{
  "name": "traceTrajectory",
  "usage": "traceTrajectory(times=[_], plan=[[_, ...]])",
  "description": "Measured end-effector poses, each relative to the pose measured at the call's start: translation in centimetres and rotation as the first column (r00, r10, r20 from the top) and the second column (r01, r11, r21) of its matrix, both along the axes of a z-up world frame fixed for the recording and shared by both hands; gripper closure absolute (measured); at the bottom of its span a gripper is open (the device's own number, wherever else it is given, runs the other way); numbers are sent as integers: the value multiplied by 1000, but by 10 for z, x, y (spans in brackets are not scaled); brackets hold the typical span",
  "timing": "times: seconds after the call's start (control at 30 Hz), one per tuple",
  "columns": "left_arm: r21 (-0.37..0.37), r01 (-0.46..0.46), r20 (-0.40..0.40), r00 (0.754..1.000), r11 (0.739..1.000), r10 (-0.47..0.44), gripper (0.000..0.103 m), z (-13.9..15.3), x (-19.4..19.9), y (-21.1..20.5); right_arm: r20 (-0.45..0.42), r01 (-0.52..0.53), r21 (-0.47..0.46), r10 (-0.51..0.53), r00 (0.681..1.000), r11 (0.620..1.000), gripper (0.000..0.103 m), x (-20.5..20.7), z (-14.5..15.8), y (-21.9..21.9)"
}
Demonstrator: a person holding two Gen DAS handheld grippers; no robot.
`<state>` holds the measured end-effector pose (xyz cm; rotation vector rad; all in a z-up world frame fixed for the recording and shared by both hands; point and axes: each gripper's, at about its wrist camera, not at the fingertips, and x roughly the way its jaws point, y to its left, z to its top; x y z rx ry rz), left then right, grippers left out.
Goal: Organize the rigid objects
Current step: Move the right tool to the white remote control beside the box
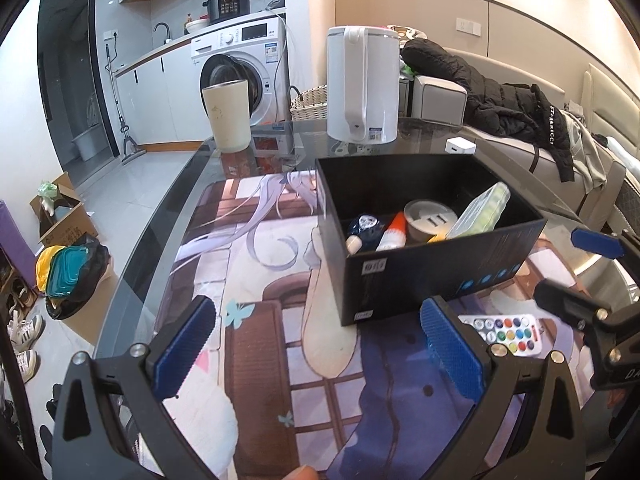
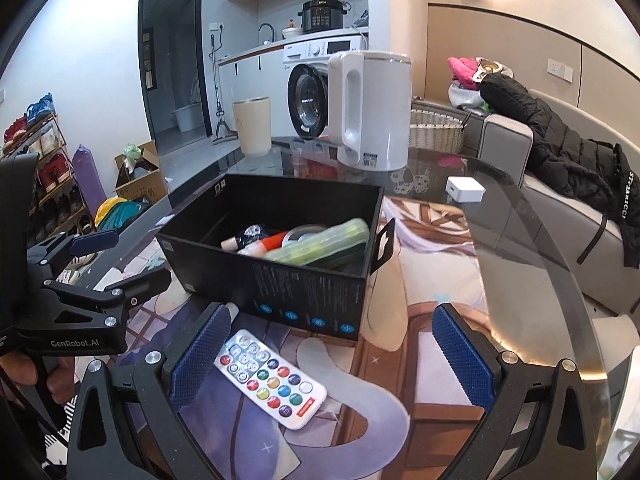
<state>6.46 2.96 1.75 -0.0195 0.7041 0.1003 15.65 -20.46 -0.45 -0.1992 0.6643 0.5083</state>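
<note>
Remote control point(image 2: 271, 381), flat on counter beside black box point(image 2: 280, 256): both jaws spread; you straddle its narrow sides squarely

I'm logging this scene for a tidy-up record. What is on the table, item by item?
box: 1, black, mid-table on the mat
remote: 1, white with coloured buttons, on the mat before the box
red-white tube: 1, in the box
clear green case: 1, in the box
kettle: 1, white, far side
cup: 1, cream, far side
small block: 1, white, on the glass
left gripper: open
right gripper: open, above the remote
</note>
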Motion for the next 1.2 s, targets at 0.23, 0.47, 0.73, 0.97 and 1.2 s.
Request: traceTrajectory(times=[0.23,0.47,0.73,0.97,1.2], plan=[[9,9,-22,1000,1000,-9,0,-9,-4,0,-79,-30,-41,26,997,999,1,-2,-25,10],[15,17,-35,999,1000,-17,0,-12,-2,-2,-141,-54,-62,45,989,997,1,-3,-44,12],[23,32,-50,998,999,-30,0,-16,0,-7,-184,-56,-63,44,982,996,1,-4,-55,14],[24,30,-55,998,999,-29,0,-18,3,-6,-161,-11,-107,-6,987,994,1,2,-58,3],[25,32,-59,998,999,-31,0,-18,4,-6,-167,36,-111,-55,984,993,1,11,-56,-4]])
